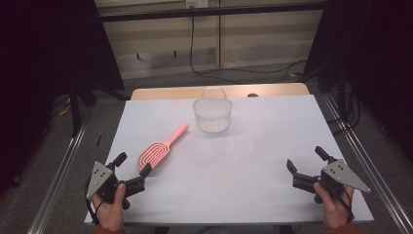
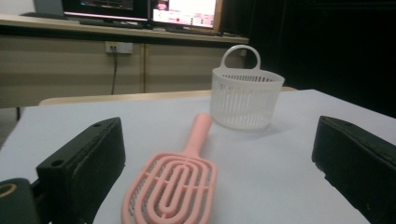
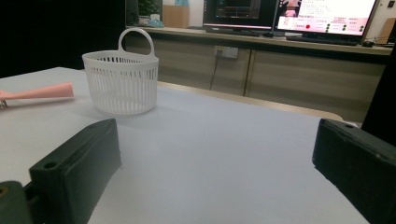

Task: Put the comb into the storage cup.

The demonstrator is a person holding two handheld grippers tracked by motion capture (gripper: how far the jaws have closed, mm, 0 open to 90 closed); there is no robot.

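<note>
Two grippers are under my control at this point, and neither one holds anything. I take the white basket (image 1: 212,116) as my landmark: it stands upright toward the far middle of the white table (image 1: 253,185), handle up, mouth unobstructed, so a thing can be dropped into it from above. The pink brush (image 1: 160,150) lies flat on the table, nearer to me than the basket and to its left; its handle tip points toward the basket and stops just short of it, apart from the wall. In the left gripper view the brush (image 2: 175,182) lies between the two spread jaws, paddle end nearest the camera, with neither pad touching it. I read this as a lined-up approach: I hold the left gripper (image 1: 131,170) level and low, on the near-left side of the basket, because a flat brush has to be taken from the side along the table surface. Its jaws stand spread wide to clear the broad paddle. The right gripper (image 1: 304,163) rests well apart on the near-right side of the basket, jaws likewise spread and empty; the right gripper view shows the basket (image 3: 121,81) and the brush handle (image 3: 39,91) far off. I judge it is parked there to keep the working path clear. My next move calls for closing on the paddle or neck.
</note>
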